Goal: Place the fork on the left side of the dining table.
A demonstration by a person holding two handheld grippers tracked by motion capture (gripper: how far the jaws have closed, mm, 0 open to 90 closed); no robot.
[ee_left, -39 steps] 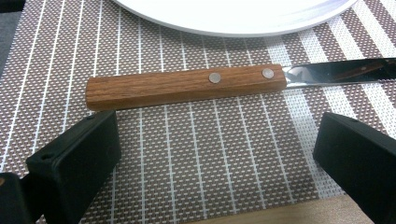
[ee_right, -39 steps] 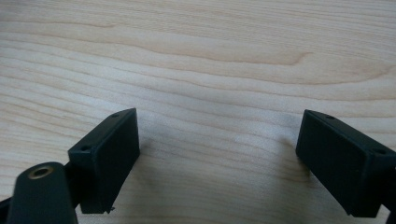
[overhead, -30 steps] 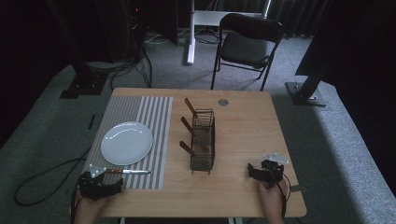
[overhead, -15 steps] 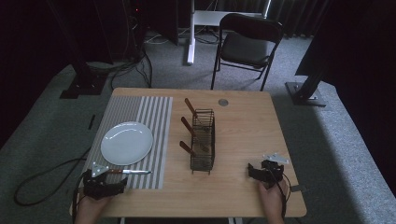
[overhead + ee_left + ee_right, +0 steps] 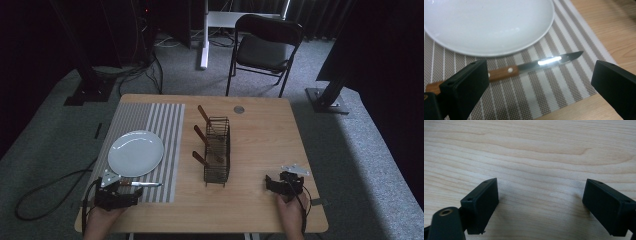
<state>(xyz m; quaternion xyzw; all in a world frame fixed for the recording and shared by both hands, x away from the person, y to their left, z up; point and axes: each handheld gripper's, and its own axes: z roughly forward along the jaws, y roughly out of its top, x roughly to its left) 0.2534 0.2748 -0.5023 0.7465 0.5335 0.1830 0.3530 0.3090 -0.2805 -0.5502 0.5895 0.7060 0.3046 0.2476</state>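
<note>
1 knife [image 5: 524, 68], wooden handle, flat on striped placemat [image 5: 150, 120] at 6 o'clock of 1 white plate [image 5: 136, 153] | left gripper [image 5: 131, 199] jaws wide apart, empty, just beside handle | right gripper [image 5: 270, 184] spread, empty, on bare table [image 5: 260, 135] | 1 wire rack [image 5: 217, 150] mid-table, 3 wooden handles sticking out.

Your left gripper [image 5: 539, 85] hides the knife [image 5: 529, 66] handle's end (lower left); the plate [image 5: 486, 25] runs off the top edge.

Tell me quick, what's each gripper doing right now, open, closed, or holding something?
Left gripper: open, holding nothing; the knife lies on the striped mat between its fingers.
Right gripper: open, holding nothing, over bare table.
</note>
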